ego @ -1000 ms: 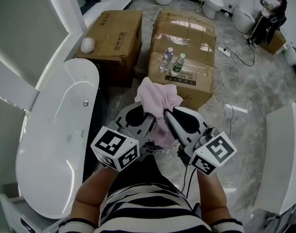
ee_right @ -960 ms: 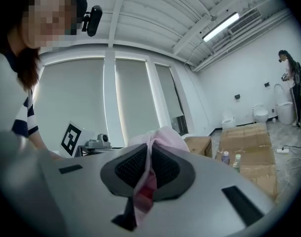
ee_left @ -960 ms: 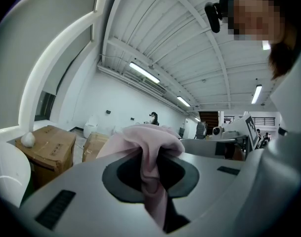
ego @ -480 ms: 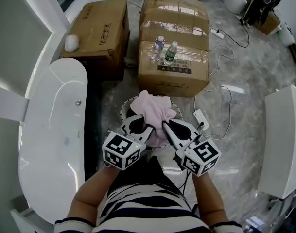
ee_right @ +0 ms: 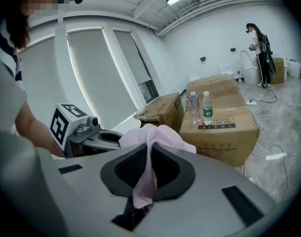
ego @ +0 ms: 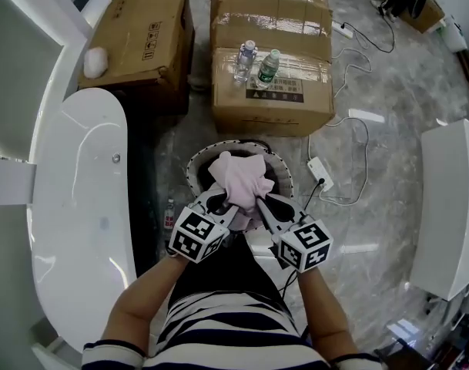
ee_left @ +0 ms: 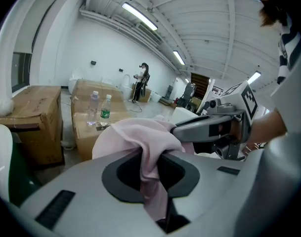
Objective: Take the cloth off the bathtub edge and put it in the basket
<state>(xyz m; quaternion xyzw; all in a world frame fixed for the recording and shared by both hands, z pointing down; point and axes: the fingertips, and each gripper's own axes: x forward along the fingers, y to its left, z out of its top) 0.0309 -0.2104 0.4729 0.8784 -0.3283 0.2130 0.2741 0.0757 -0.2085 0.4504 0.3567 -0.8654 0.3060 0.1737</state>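
Head view, left hand-held gripper (ego: 232,203), right hand-held gripper (ego: 259,202) clamping cloth (ego: 246,177) above basket (ego: 196,165), cardboard box (ego: 296,108) beyond

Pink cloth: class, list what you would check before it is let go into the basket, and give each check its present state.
1. Left claw shut on the pink cloth: ok.
2. Right claw shut on the pink cloth: ok.
3. Pink cloth clear of the bathtub: ok.
4. Pink cloth lined up over the basket opening, seen from the head view: ok.
5. Height of the pink cloth above the basket rim: cannot tell.
6. Room inside the basket: cannot tell, the inside is dark and partly covered.
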